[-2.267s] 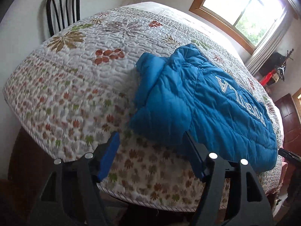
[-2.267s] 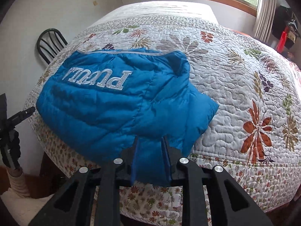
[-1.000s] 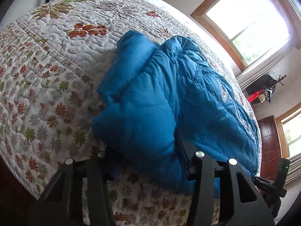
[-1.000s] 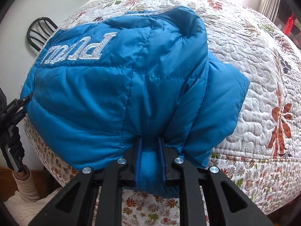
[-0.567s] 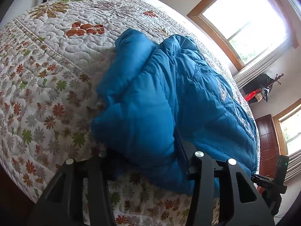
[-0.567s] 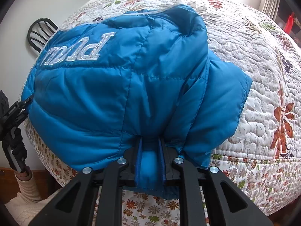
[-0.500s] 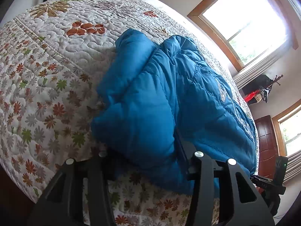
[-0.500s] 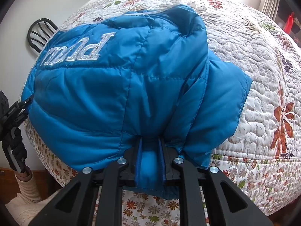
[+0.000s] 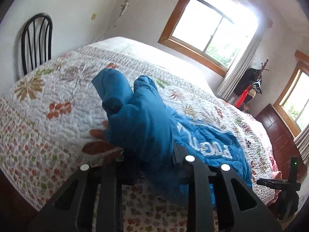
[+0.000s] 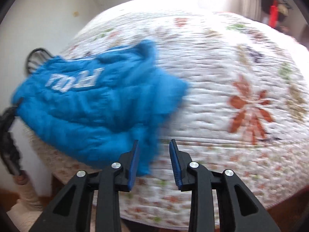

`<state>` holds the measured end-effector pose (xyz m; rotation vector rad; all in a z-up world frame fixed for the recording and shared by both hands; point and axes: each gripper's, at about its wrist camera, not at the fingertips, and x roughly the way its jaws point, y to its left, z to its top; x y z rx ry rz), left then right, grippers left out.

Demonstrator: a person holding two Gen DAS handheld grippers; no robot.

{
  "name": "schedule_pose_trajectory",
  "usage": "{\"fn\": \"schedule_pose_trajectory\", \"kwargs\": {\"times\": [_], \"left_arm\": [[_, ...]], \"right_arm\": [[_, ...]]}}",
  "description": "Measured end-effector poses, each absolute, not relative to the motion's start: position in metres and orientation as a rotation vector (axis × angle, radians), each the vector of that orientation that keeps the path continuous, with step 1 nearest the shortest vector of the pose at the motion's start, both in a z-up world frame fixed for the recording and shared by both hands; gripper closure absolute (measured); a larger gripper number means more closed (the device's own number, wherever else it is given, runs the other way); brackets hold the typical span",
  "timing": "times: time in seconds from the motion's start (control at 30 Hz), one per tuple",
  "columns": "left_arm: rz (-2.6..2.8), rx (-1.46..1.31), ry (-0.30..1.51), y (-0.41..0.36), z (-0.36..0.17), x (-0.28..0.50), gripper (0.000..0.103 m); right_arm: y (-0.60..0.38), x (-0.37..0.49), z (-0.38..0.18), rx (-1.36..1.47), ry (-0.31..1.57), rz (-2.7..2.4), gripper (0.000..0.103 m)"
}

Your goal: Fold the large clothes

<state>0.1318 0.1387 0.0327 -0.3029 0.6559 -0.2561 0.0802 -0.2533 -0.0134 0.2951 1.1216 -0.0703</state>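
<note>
On floral quilt (image 9: pixel 63 89): blue puffer jacket (image 9: pixel 146 119), white lettering (unreadable, blurred).

My left wrist camera sits low at the near edge of the bed (image 9: pixel 58 100), looking along its jaws, up the quilt toward the window (image 9: pixel 212 25) and a black chair (image 9: pixel 36 40) by the wall. My right wrist camera looks more steeply down onto the same bed from further right, badly blurred. Both views share the blue jacket (image 9: pixel 143 119) near the bed's edge, its white lettering and the chair, close in front of each lens
</note>
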Motion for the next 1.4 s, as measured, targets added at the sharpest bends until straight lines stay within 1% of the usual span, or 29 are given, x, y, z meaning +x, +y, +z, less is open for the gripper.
{"fn": "schedule_pose_trajectory", "kwargs": {"times": [0.17,0.3,0.47,0.6,0.7,0.8,0.9,0.93,0.97,1.0,1.07,1.1,1.17,1.27,1.4], "left_arm": [[-0.357,-0.152,0.568,0.063,0.076,0.126,0.080],[-0.448,-0.043,0.592,-0.007,0.076,0.123,0.080],[-0.564,0.038,0.704,-0.083,0.043,0.134,0.078],[-0.631,0.106,0.847,-0.137,-0.011,0.148,0.074],[-0.604,0.190,0.839,-0.161,-0.039,0.144,0.072],[-0.599,0.179,0.860,-0.163,-0.046,0.148,0.072],[-0.603,0.153,0.904,-0.158,-0.038,0.152,0.069],[-0.607,0.142,0.925,-0.154,-0.033,0.150,0.067],[-0.610,0.130,0.941,-0.150,-0.025,0.148,0.061],[-0.611,0.123,0.950,-0.147,-0.018,0.146,0.058],[-0.591,0.107,0.948,-0.140,-0.005,0.137,0.047],[-0.569,0.113,0.935,-0.138,0.001,0.132,0.047],[-0.540,0.120,0.907,-0.135,0.011,0.124,0.047],[-0.506,0.100,0.910,-0.126,0.019,0.118,0.047],[-0.461,0.074,0.914,-0.108,0.027,0.117,0.047]], "right_arm": [[-0.290,0.057,-0.024,0.331,1.158,-0.169,0.070],[-0.289,0.054,-0.030,0.333,1.186,-0.168,0.070],[-0.279,0.061,-0.035,0.313,1.213,-0.122,0.070],[-0.277,0.063,-0.047,0.318,1.254,-0.123,0.070],[-0.280,0.062,-0.060,0.339,1.278,-0.117,0.070],[-0.283,0.063,-0.073,0.364,1.303,-0.109,0.070],[-0.283,0.064,-0.073,0.365,1.306,-0.109,0.070],[-0.284,0.065,-0.070,0.367,1.308,-0.116,0.070],[-0.282,0.067,-0.065,0.359,1.309,-0.128,0.070],[-0.280,0.069,-0.058,0.344,1.311,-0.144,0.070],[-0.273,0.076,-0.040,0.319,1.298,-0.150,0.068],[-0.266,0.077,-0.027,0.314,1.278,-0.139,0.063],[-0.253,0.079,-0.007,0.302,1.243,-0.141,0.060],[-0.242,0.084,0.012,0.310,1.218,-0.168,0.059],[-0.237,0.087,0.016,0.302,1.218,-0.194,0.059]]}}
